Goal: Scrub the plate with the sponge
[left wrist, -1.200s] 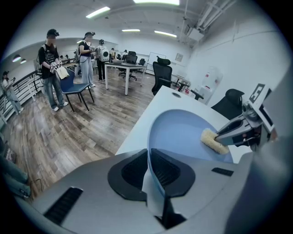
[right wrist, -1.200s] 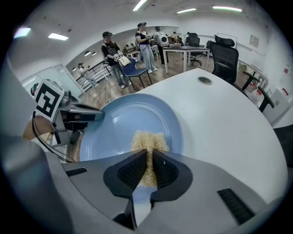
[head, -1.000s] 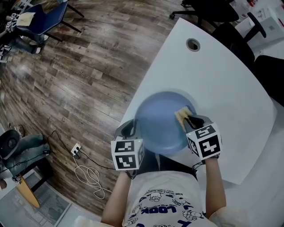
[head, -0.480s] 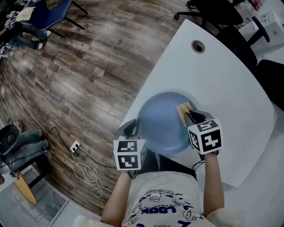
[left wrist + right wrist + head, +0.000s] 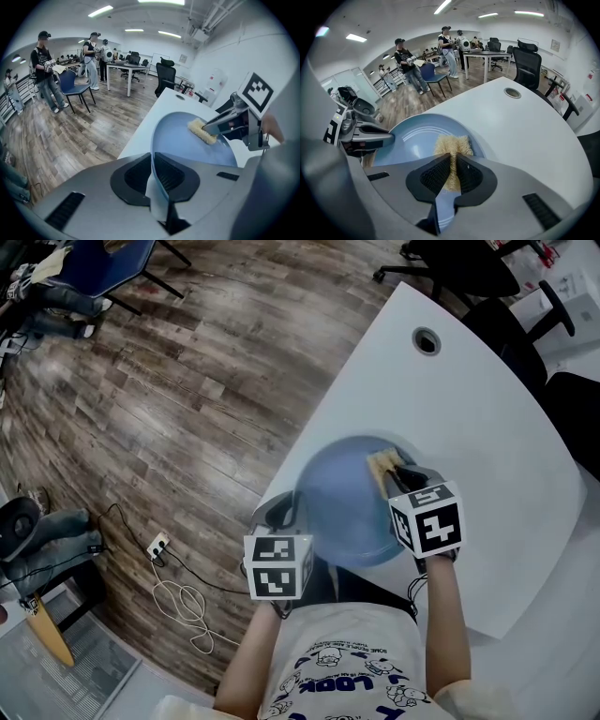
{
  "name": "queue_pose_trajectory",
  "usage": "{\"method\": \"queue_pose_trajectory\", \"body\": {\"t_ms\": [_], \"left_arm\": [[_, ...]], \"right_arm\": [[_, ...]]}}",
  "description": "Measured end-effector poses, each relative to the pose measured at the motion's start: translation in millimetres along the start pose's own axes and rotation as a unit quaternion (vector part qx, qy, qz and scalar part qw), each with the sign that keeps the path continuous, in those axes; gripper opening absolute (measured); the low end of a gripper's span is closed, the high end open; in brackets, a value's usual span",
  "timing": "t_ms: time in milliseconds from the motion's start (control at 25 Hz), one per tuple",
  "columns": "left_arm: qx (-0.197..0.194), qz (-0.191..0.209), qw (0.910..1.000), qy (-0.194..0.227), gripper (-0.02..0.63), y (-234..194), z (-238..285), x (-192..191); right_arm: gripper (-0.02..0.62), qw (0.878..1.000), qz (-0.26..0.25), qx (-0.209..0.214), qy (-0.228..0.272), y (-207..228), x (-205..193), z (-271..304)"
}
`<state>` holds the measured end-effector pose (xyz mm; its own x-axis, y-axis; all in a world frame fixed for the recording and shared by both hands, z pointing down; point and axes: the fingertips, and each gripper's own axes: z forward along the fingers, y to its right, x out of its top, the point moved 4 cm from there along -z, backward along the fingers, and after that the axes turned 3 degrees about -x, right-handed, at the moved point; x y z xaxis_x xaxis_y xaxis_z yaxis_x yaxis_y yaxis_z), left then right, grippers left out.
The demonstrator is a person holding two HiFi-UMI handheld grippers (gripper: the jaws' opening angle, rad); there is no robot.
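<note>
I had the left tool (image 5: 157,171) clamped on the near rim of the blue plate (image 5: 342,507). The plate lay at the near edge of the white bench (image 5: 469,399). The right tool (image 5: 452,176) pinched the sponge (image 5: 452,145) between its jaws, with the free end pressed on the plate's inner face close to the right-hand rim.

To scrub well from there, I judged that the sponge's free end should lie flat on the face, not on its corner. It should then sweep in overlapping arcs from the rim toward the centre. The left grip had to be firm, since a plate held at one point on its rim would want to pivot under sideways pressure.

The plate looked smooth and glazed, round and shallow, with faint concentric rings and a thin raised rim. The sponge was a pale yellow pad, coarse and fibrous with a frayed front edge, and it looked soft enough to squash between the jaws.
</note>
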<state>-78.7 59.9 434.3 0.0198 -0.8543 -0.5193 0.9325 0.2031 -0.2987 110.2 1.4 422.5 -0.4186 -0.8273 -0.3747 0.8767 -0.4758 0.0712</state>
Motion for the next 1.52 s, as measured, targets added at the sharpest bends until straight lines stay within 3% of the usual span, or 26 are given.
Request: {"method": "queue_pose_trajectory", "body": {"t_ms": [560,1520], "left_arm": [[-0.005,-0.008,1.0,0.0,0.029,-2,0,-1],[-0.009,-0.016,0.9998,0.003,0.029,-3,-1,-3]], "right_arm": [[0.048,1.0,-0.001,0.018,0.005,-16,19,12],[0.048,0.996,-0.061,0.06,0.01,-69,37,27]]}}
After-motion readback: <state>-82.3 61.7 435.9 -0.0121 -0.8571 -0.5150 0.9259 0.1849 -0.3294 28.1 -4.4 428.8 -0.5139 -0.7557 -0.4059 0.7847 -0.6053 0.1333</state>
